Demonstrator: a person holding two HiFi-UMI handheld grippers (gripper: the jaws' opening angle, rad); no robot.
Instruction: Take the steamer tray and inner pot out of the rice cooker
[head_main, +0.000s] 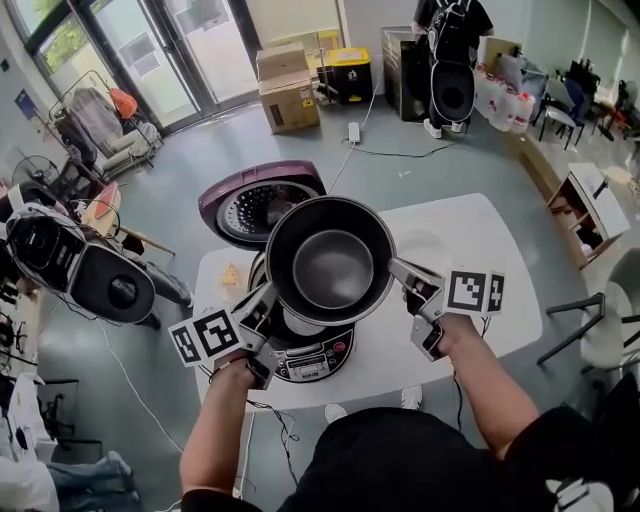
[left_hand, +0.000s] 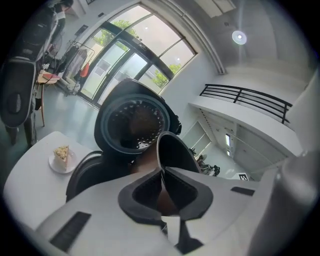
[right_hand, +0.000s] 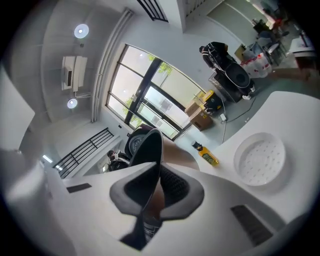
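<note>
Both grippers hold the dark inner pot (head_main: 330, 262) in the air above the open rice cooker (head_main: 312, 355). My left gripper (head_main: 272, 297) is shut on the pot's near-left rim, and my right gripper (head_main: 395, 268) is shut on its right rim. In the left gripper view the pot's thin rim (left_hand: 172, 150) runs between the pads of the left gripper (left_hand: 162, 187). In the right gripper view the rim (right_hand: 150, 147) is likewise pinched in the right gripper (right_hand: 155, 187). The white perforated steamer tray (right_hand: 260, 159) lies on the table to the right, faintly visible in the head view (head_main: 425, 245).
The cooker's purple lid (head_main: 255, 205) stands open behind the pot. A small plate with cake (head_main: 230, 275) sits on the white table (head_main: 480, 320) to the left of the cooker. A yellow bottle (right_hand: 207, 154) stands near the tray. Cardboard boxes (head_main: 288, 88) and chairs are on the floor beyond.
</note>
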